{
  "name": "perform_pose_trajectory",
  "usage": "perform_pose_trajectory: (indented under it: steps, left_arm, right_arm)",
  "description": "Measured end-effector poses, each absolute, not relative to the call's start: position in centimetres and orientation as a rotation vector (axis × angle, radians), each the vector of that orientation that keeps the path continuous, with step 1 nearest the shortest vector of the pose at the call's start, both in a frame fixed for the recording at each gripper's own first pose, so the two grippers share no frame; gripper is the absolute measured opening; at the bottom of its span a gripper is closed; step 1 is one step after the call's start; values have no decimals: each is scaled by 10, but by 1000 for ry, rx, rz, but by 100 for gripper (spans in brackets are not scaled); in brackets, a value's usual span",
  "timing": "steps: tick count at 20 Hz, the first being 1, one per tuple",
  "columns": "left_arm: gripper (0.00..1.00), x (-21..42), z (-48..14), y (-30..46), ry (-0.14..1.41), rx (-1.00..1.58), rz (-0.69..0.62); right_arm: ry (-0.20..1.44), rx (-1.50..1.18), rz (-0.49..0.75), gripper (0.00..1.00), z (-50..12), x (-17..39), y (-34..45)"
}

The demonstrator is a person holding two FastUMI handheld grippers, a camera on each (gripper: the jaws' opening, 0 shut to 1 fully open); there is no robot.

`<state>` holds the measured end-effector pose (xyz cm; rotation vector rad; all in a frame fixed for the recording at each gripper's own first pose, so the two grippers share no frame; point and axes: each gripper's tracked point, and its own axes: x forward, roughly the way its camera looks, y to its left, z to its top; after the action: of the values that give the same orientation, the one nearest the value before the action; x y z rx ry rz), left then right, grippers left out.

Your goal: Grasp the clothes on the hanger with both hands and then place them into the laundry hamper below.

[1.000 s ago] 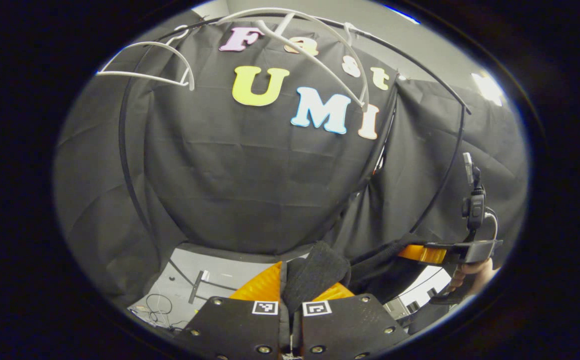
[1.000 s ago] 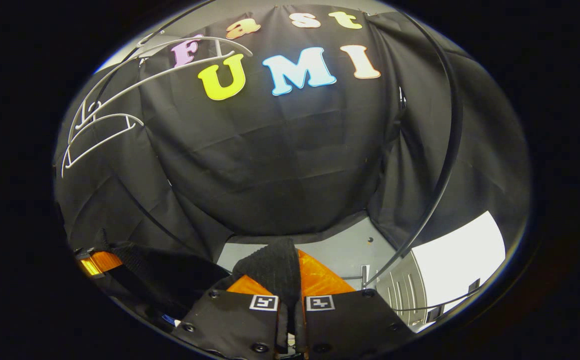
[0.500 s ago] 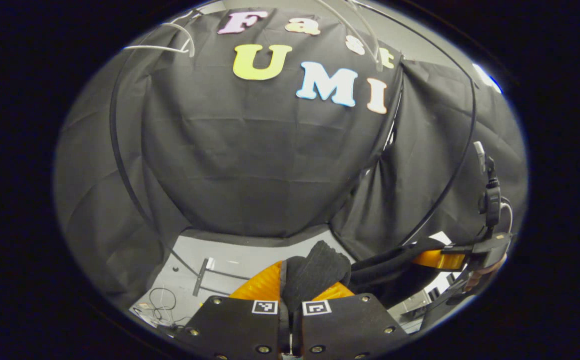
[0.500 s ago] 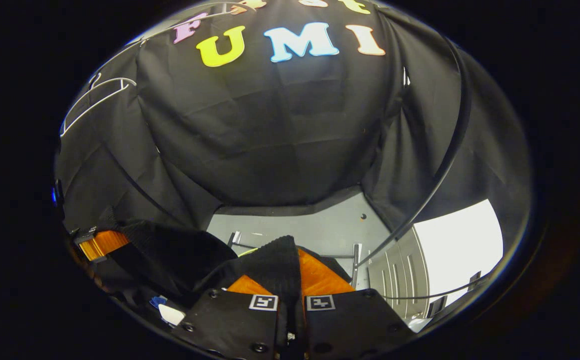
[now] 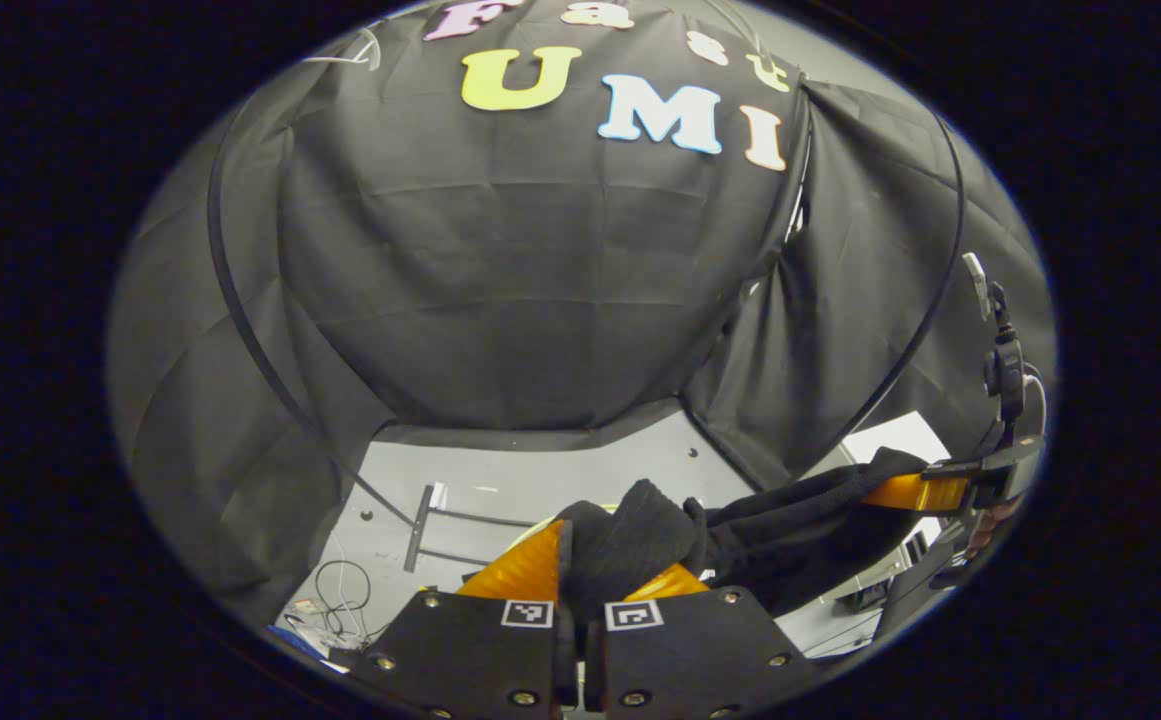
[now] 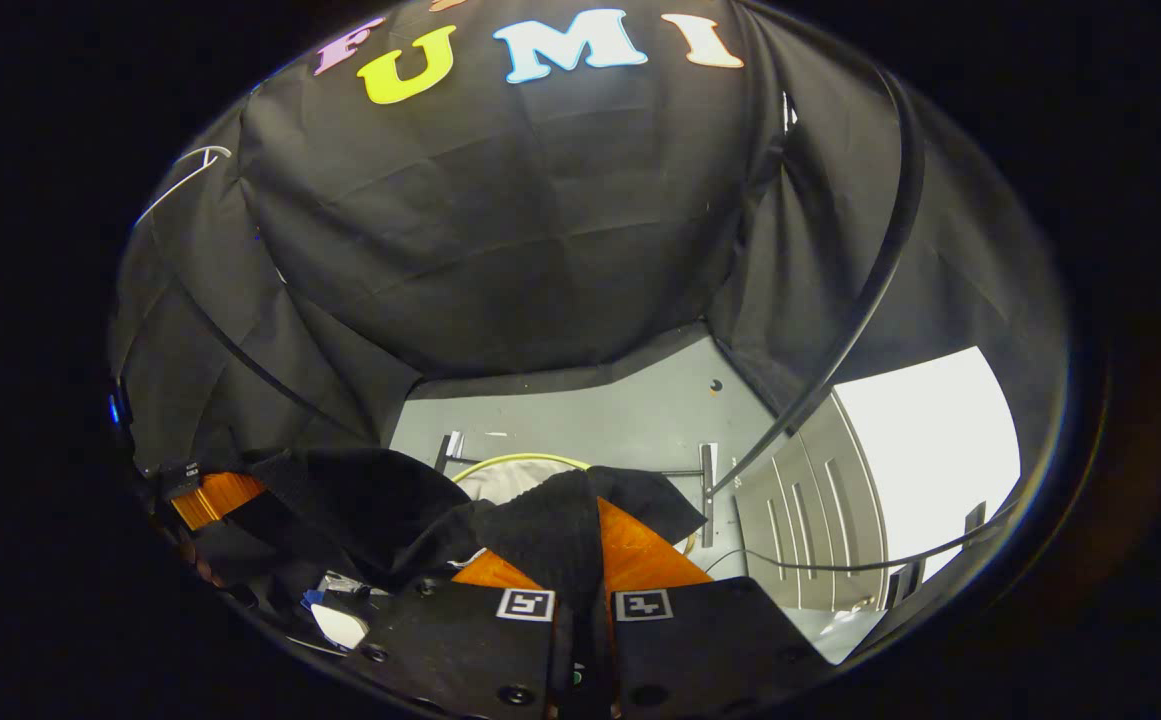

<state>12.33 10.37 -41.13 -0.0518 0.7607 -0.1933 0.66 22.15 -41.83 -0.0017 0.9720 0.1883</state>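
A black knitted garment (image 5: 790,515) hangs stretched between my two grippers. In the left gripper view my left gripper (image 5: 580,560) is shut on one end of it, the cloth bunched between the orange fingers. The right gripper (image 5: 900,492) grips the other end at the far right, held by a hand. In the right gripper view my right gripper (image 6: 585,555) is shut on the garment (image 6: 380,500), and the left gripper (image 6: 215,495) holds it at the lower left. Just past the cloth, low down, lies the yellow rim of the hamper (image 6: 520,460). A bare white hanger (image 6: 180,175) sits high at the left.
A black curved rack pole (image 5: 230,300) runs down to the grey floor (image 5: 540,470). Metal base bars (image 5: 420,515) and loose cables (image 5: 340,590) lie on the floor. A pale cabinet (image 6: 820,520) stands at the right beyond another black pole (image 6: 880,270).
Both grippers have come down with the garment held between them. The white hangers have slid toward the top edge, and more floor and the hamper rim have come into sight.
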Motion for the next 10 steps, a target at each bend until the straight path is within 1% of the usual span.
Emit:
perform_pose_trajectory:
  steps: [4,5,6,7,8,9,10]
  left_arm:
    - [5,117,-440,102,791,-20,-214]
    - [5,117,-443,100,797,-13,-217]
    - [5,115,-446,98,802,-8,-219]
    - [5,115,-447,98,806,-3,-220]
    - [5,113,-450,98,809,1,-221]
    - [5,113,-451,98,813,3,-224]
    - [5,113,-454,96,818,7,-228]
  right_arm:
    - [1006,7,179,8,-437,-1,223]
    - [1013,-2,182,11,-439,-3,223]
    - [1020,-13,185,7,-443,-6,223]
    - [1026,-21,187,7,-445,-8,222]
    - [1032,-27,188,11,-448,-10,222]
    - [1037,-31,188,11,-449,-11,221]
    - [1043,-34,187,7,-451,-13,220]
